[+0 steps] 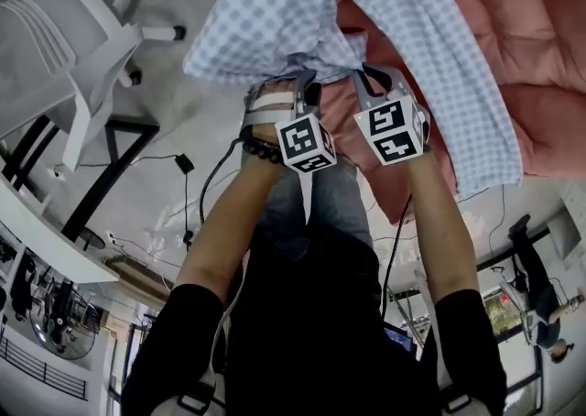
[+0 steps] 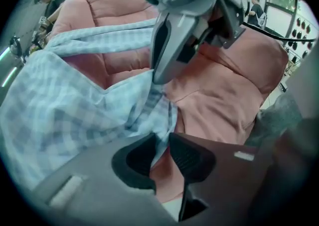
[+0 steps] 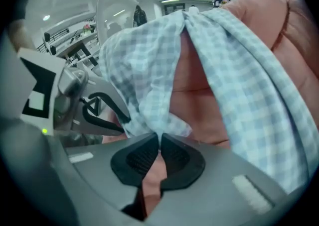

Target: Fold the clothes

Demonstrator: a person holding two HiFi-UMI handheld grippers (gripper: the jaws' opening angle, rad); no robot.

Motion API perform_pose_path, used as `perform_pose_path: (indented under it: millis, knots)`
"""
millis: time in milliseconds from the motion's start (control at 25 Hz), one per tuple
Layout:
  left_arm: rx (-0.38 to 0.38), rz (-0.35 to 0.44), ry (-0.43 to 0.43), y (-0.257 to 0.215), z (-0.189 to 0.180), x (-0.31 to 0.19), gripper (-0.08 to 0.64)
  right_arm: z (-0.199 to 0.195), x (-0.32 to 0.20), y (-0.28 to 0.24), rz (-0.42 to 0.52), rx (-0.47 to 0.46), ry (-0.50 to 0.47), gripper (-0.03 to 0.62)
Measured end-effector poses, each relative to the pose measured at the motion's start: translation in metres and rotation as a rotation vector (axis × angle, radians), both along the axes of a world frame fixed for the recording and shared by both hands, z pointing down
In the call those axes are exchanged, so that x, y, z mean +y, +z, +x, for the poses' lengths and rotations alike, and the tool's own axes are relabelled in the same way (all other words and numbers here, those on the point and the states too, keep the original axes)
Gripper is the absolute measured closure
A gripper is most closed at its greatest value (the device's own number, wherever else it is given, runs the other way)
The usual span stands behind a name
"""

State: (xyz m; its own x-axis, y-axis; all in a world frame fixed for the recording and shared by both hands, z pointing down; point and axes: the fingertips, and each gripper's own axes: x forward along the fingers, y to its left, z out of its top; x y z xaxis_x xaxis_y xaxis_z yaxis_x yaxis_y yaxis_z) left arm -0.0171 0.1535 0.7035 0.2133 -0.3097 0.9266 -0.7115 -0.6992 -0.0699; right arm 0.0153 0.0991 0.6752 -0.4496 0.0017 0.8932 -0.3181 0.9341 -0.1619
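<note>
Checked shirt (image 1: pixel 385 29) draped over the pink quilt (image 1: pixel 531 57) fills the space ahead, left tool (image 2: pixel 160 145) and right tool (image 3: pixel 159 145) close side by side, white swivel chair (image 1: pixel 73 29) and desk (image 1: pixel 46 240) crowding the left, bare grey floor (image 1: pixel 174 194) open between.

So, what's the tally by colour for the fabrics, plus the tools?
Blue checked garment: 1
Pink quilted fabric: 1
Tools: 2, the left tool and the right tool, both clamped on that garment
Total: 4
</note>
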Motion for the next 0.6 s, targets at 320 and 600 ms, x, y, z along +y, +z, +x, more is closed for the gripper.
perform_pose_path:
  millis: [320, 600]
  knots:
    - [0.104, -0.021, 0.036, -0.026, 0.009, 0.002, 0.538, 0.017, -0.014, -0.035, 0.031, -0.023, 0.09, 0.572]
    - [0.233, 0.032, 0.153, -0.116, 0.035, 0.016, 0.538, 0.039, -0.016, -0.098, 0.09, -0.031, 0.163, 0.572]
